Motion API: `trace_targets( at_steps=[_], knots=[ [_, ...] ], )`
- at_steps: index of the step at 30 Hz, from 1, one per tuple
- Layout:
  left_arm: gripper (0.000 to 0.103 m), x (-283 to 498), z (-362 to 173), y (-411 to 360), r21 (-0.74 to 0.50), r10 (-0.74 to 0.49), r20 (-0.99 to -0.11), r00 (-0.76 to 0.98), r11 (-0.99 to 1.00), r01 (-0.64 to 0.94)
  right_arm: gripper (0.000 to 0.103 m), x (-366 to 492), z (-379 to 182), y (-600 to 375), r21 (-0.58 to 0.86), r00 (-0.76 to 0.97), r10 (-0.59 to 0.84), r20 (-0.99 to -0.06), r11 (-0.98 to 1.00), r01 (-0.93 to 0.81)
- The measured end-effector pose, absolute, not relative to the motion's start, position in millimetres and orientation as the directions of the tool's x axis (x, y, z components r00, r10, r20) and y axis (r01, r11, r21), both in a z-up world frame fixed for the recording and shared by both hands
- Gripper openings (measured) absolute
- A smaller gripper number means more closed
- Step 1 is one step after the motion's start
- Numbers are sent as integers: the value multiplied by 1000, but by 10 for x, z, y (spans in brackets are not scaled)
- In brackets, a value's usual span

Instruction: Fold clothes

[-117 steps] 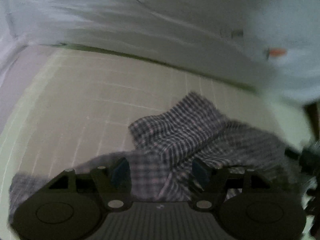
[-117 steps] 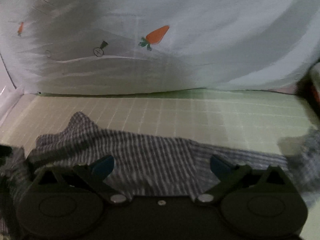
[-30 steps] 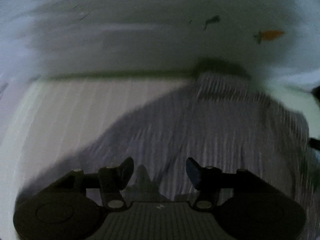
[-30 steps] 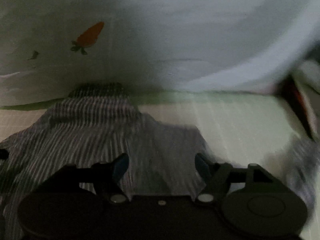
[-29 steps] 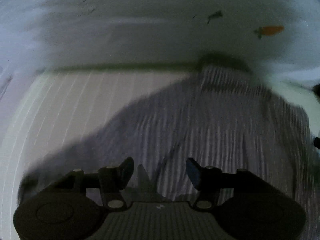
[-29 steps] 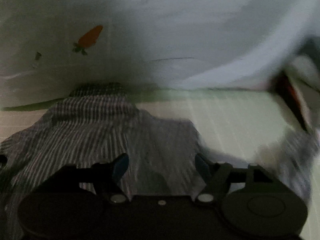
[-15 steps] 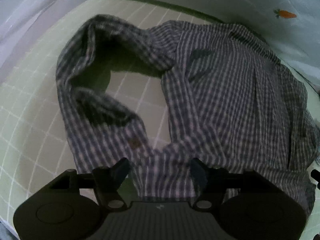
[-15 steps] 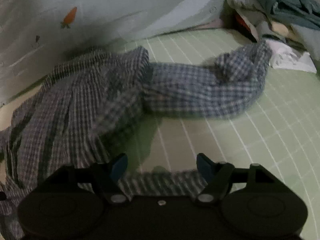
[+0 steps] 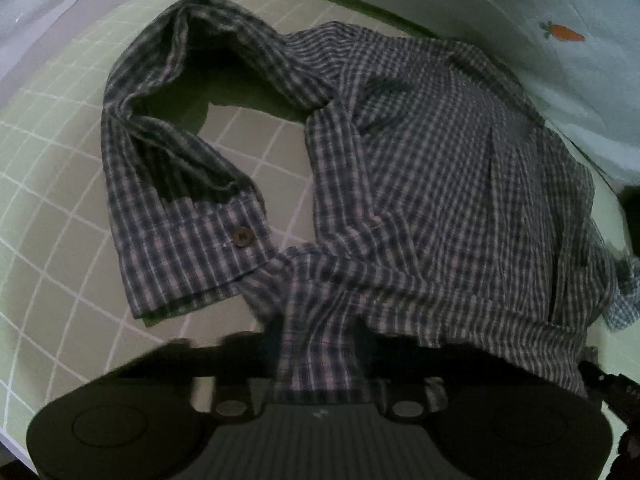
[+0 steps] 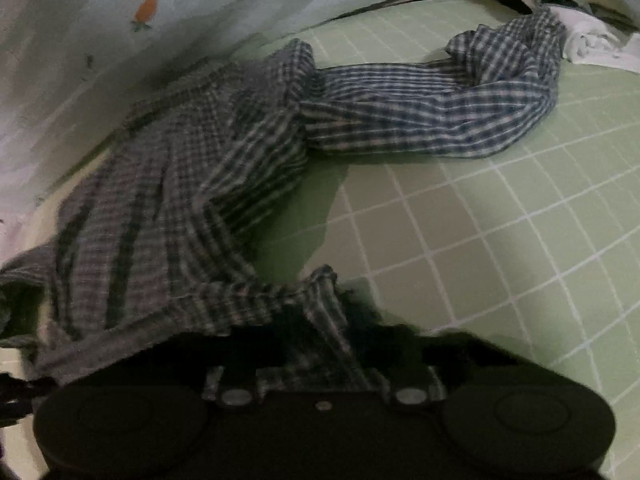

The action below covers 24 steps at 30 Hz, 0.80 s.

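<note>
Through my left wrist camera, the far left is the pale green mat with a white grid [image 9: 52, 216], bare out to its white border. On it lies the navy-and-white checked cotton shirt [image 9: 432, 184], spread flat over the middle and right of the mat. Its left sleeve [image 9: 160, 128] loops out to the far left and curls back towards me, ending in a cuff with a small brown button [image 9: 241, 235] that lies flat on the mat, just left of the shirt body. Near me, my left gripper [image 9: 320, 344] has the shirt's near hem bunched between its black fingers; the fingers are drawn in narrow on that fold, and the cloth runs down between them to the gripper body. At the far right, beyond the shirt, a white sheet printed with a small orange carrot [image 9: 564, 34] rises behind the mat.

Through my right wrist camera, that same white sheet [image 10: 80, 40] fills the far left, with the shirt [image 10: 168, 184] running from it down towards me. My right gripper [image 10: 324, 344] holds the near hem as well: the fabric is gathered into a ridge at the fingers, which are closed in tight on it, though they are dark and blurred. To the right, the other sleeve [image 10: 432, 116] stretches across the mat [image 10: 520, 240] and ends in a crumpled heap far right, next to a pile of other clothes [image 10: 592, 32] at the edge.
</note>
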<state>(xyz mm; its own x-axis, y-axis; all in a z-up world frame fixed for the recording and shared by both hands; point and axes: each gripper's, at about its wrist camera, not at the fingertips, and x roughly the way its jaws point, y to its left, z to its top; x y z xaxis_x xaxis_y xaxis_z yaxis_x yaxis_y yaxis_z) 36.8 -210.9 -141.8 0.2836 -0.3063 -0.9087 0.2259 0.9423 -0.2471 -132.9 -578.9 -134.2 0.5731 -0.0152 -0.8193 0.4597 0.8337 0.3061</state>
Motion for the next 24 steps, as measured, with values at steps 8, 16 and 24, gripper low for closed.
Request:
trace_targets(
  at_steps=[8, 16, 24],
  knots=[
    [4, 76, -1154, -1916, -257, -336, -861, 382, 935, 243, 4, -1733, -1071, -5684, 359, 695, -58, -717, 824, 439],
    [6, -495, -974, -1519, -227, -339, -852, 400, 926, 301, 4, -2395, -719, -5403, 288, 727, -98, -679, 876, 387],
    [31, -478, -970, -1229, -260, -323, -861, 392, 943, 206, 33, -2545, -838, -5311, 249, 638, -116, -762, 856, 454]
  ],
)
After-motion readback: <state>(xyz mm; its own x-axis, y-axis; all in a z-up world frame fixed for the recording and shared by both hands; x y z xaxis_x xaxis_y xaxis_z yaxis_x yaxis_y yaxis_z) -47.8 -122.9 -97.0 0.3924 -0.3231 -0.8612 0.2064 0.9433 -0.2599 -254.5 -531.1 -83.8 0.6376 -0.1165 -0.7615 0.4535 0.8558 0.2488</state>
